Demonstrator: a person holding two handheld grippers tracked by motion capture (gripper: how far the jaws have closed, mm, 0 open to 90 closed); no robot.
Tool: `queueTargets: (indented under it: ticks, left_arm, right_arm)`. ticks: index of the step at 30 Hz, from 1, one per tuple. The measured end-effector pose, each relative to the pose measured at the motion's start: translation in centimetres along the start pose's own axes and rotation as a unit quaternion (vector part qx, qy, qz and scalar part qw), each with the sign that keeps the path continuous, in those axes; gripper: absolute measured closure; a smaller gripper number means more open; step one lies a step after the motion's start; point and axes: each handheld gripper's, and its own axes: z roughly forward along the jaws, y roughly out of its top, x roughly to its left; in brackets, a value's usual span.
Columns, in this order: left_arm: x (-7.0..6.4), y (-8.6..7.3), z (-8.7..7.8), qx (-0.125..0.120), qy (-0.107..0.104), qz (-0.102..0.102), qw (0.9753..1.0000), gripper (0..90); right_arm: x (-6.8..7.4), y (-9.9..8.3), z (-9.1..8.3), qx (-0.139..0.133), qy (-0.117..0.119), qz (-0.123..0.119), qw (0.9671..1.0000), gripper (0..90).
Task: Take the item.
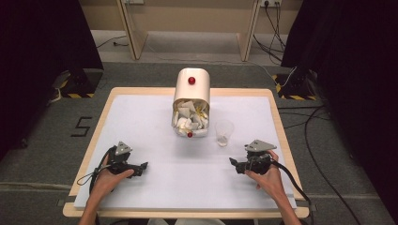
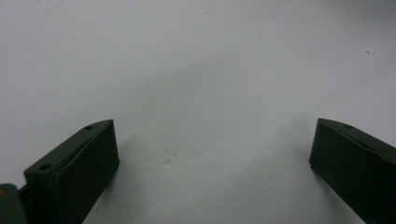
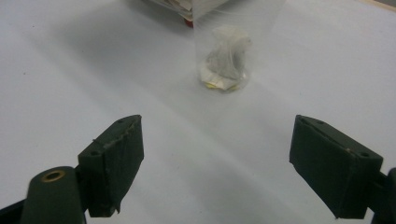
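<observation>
A cream canister with a red knob lies on its side at the table's middle back, and its mouth spills several white and yellow sachets. Just right of it stands a clear plastic cup with a small sachet at its bottom. My left gripper rests low at the front left, open, with bare white sheet between its jaws. My right gripper sits at the front right, open and empty. It points at the cup, which stands a short way ahead of it.
A white sheet covers the wooden table. Cables trail from both grippers toward the front edge. Black curtains, taped stand feet and floor cables surround the table.
</observation>
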Motion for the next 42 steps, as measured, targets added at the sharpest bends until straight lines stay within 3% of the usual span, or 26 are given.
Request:
queueTargets:
  ticks: [11, 29, 40, 42]
  left_arm:
    - [0.0, 0.0, 0.0, 0.000, 0.000, 0.000, 1.0000, 0.2]
    - [0.0, 0.0, 0.0, 0.001, 0.000, 0.001, 1.0000, 0.2]
    - [0.0, 0.0, 0.0, 0.002, 0.001, 0.001, 1.0000, 0.3]
    - [0.0, 0.0, 0.0, 0.002, 0.001, 0.001, 1.0000, 0.3]
  right_arm:
    - [0.2, -1.5, -0.3, 0.019, 0.002, 0.012, 0.9997, 19.7]
    - [-0.3, -3.6, -1.8, 0.023, 0.001, 0.035, 0.9991, 19.6]
    - [0.1, -4.3, -2.4, 0.044, -0.004, 0.022, 0.9988, 17.2]
    - [0.0, -4.5, -2.5, 0.046, -0.002, 0.029, 0.9985, 18.2]
